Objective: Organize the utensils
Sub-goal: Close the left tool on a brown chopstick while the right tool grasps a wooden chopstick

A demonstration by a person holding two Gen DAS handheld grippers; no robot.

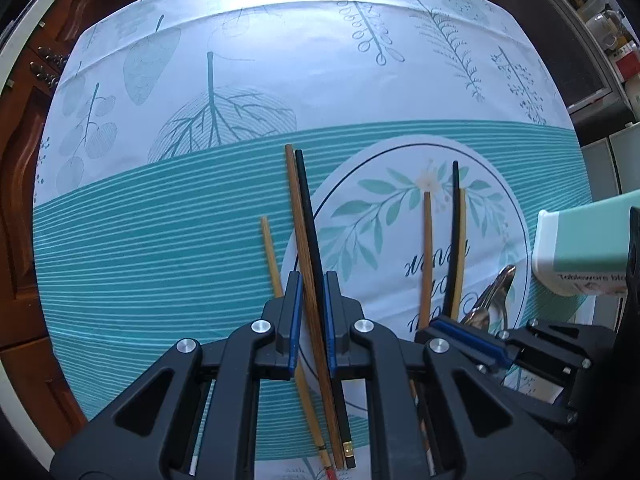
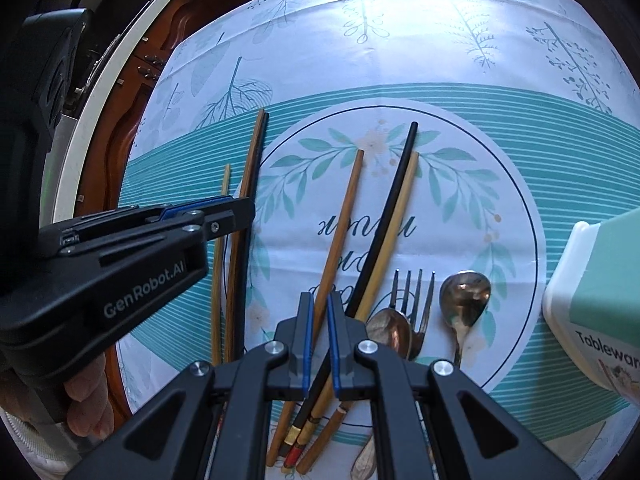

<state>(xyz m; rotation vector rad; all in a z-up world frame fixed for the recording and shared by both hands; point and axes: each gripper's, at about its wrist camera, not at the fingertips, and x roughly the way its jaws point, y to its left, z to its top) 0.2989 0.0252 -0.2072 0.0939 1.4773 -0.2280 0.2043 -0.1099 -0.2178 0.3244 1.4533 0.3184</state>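
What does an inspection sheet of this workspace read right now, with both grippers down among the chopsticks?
Surface: tablecloth with teal leaf print, lying flat.
Job's things: left chopstick group of three; right chopstick group of three; fork, two spoons beside them.
Clutter: tableware box at the right edge.
Grippers: left gripper shut on brown and black chopsticks; right gripper jaws nearly closed around a brown chopstick, contact unclear.
Cables: nothing seen.
Surroundings: wooden furniture left of the table; shelf with jars far right.
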